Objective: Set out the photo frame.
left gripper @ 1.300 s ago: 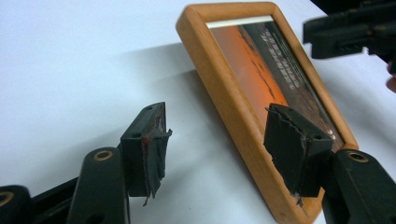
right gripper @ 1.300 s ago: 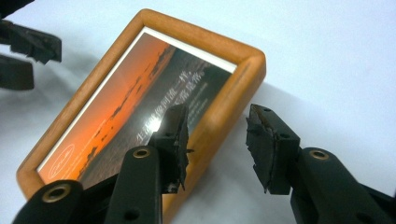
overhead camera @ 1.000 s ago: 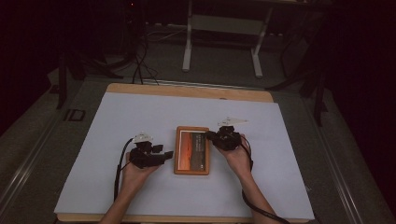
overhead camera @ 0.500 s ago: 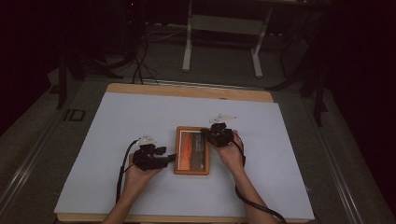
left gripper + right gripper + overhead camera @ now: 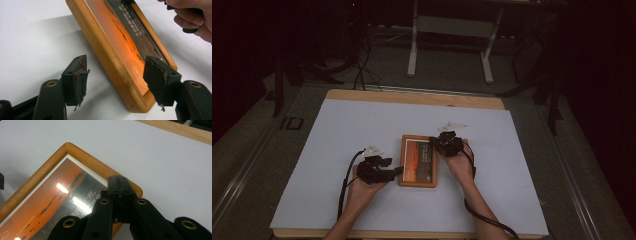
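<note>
Frame, high view: the picture frame [image 5: 418, 161] lies flat near the middle of the white worktop [image 5: 337, 130], long side running from 12 to 6 o'clock.
Left tongs, high view: the left tongs [image 5: 396, 172] sit at the frame's 8 o'clock, tips at its left rim.
Right tongs, high view: the right tongs [image 5: 435, 142] sit at the frame's 1 o'clock corner, above the right hand [image 5: 459, 162].
Left tongs, left gripper view: spread wide [image 5: 116, 77], one jaw on the bare worktop, the other over the print, the wooden rim between them; nothing gripped yet.
Right tongs, right gripper view: jaws pressed together [image 5: 120, 188] over the frame's rounded corner; whether they pinch the rim I cannot tell.
Handling, a judgement: stiff wooden rim, glossy glazed face that reflects lamps, probably light but breakable and slippery on the front.
Hold, a judgement: take it by the wooden rim, not the glazing, and lift level.
</note>
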A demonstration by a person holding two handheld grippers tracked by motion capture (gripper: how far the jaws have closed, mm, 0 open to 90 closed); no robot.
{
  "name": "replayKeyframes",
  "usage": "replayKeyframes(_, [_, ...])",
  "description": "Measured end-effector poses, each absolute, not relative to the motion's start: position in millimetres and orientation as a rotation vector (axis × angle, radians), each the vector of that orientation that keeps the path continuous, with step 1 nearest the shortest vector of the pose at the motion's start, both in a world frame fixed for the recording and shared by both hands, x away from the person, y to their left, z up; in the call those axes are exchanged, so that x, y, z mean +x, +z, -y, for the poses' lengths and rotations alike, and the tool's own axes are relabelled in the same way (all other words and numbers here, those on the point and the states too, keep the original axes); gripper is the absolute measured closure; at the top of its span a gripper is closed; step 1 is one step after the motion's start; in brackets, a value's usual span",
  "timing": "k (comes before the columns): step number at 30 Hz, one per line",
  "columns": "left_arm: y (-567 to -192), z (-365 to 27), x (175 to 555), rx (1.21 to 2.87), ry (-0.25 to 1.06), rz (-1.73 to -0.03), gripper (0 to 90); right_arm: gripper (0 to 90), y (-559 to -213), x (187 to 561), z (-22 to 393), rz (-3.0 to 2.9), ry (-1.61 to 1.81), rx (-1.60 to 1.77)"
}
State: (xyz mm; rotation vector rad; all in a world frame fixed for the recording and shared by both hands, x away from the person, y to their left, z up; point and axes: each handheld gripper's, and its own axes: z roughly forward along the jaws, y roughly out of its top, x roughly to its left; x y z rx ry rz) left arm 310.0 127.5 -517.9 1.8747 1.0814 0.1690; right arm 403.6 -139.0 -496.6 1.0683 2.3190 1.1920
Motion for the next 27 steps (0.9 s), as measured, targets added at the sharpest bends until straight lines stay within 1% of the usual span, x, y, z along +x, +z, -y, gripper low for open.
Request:
replayKeyframes(9, [-516.5, -122.6, 308.7, 1.872, 0.178, -1.078, 31.8, 89.9, -498.3, 407.1, 143.1, -2.315, 1.188, 1.101])
replayKeyframes(14, [-514.2, -118.7, 306.7, 1.858, 0.181, -1.078, 25.6, 89.9, -500.4, 408.7, 146.2, -2.313, 1.191, 1.121])
replayKeyframes(18, [-513.3, -115.4, 305.8, 1.852, 0.174, -1.078, 22.6, 89.9, -503.3, 410.9, 149.4, -2.306, 1.183, 1.145])
replayKeyframes(23, [-511.6, -111.1, 304.0, 1.841, 0.168, -1.062, 21.5, 89.9, -508.4, 413.2, 153.6, -2.304, 1.16, 1.176])
replayKeyframes(26, [-510.9, -107.3, 303.0, 1.836, 0.137, -1.047, 21.0, 90.0, -511.7, 414.5, 156.2, -2.307, 1.157, 1.194])
replayKeyframes(27, [-510.4, -105.7, 302.9, 1.829, 0.098, -1.039, 21.0, 89.9, -512.3, 414.9, 156.9, -2.31, 1.159, 1.199])
